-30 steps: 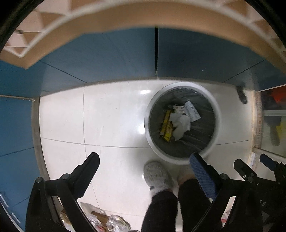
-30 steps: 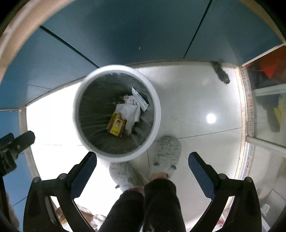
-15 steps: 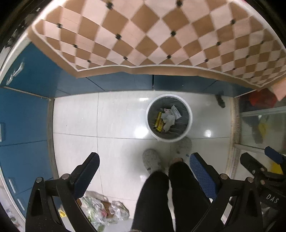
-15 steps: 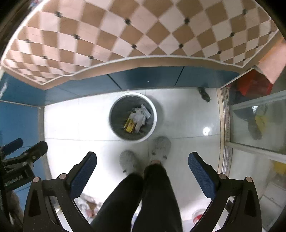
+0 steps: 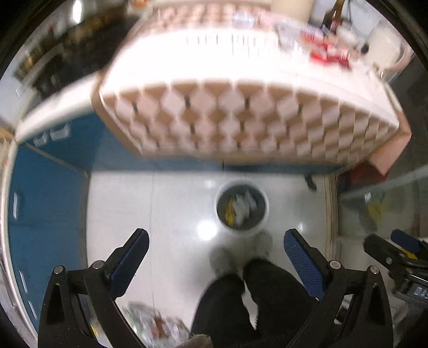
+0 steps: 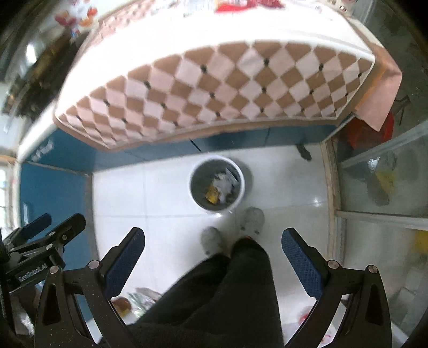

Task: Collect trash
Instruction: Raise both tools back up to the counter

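A white round trash bin with a dark liner stands on the white tiled floor far below; it also shows in the right wrist view. Yellow and white wrappers lie inside it. My left gripper is open and empty, high above the floor. My right gripper is open and empty too. On the checkered tabletop, red and white packets lie blurred at the far right; red ones show in the right wrist view.
The checkered table overhangs blue cabinets. The person's black-trousered legs and grey slippers stand before the bin. A plastic bag of items lies on the floor at lower left. A glass door is at right.
Both grippers have risen well away from the bin, which now looks much smaller. The tabletop and the items on it have come into view. Both stay open.
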{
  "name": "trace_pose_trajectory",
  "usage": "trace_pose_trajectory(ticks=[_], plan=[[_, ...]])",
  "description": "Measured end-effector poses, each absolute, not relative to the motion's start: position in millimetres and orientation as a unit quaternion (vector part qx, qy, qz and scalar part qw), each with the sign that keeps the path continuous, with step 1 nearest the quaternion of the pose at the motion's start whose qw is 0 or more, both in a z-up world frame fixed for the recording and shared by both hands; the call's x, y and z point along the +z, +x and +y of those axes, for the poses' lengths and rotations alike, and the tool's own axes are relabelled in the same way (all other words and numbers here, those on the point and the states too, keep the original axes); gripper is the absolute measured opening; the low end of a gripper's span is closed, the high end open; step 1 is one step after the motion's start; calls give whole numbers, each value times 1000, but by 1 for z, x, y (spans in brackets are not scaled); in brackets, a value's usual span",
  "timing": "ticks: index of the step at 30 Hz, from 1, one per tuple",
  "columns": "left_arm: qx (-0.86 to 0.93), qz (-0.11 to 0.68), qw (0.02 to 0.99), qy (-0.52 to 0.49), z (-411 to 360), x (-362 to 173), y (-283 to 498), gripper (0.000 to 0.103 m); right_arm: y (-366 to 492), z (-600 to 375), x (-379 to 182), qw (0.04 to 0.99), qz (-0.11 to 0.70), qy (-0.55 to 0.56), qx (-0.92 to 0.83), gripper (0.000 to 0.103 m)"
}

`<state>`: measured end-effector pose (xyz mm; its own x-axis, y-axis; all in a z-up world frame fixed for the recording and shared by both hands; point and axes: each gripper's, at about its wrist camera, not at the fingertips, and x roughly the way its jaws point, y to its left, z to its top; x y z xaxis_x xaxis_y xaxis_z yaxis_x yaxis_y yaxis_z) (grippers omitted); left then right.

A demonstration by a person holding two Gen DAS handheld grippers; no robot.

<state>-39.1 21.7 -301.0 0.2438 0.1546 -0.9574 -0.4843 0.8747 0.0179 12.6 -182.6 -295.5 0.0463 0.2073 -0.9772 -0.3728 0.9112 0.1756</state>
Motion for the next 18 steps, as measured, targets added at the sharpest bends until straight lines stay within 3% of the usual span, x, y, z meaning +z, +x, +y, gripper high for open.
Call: trace_pose_trajectory(ticks=[9,18], plan=[[241,495,829,-103,51,-240,73,103,105,-198,-220,776,596,41,200,103],[298,515,798,-101,99,-248,236,103,296,-234,-235,783,597,81,153,103]])
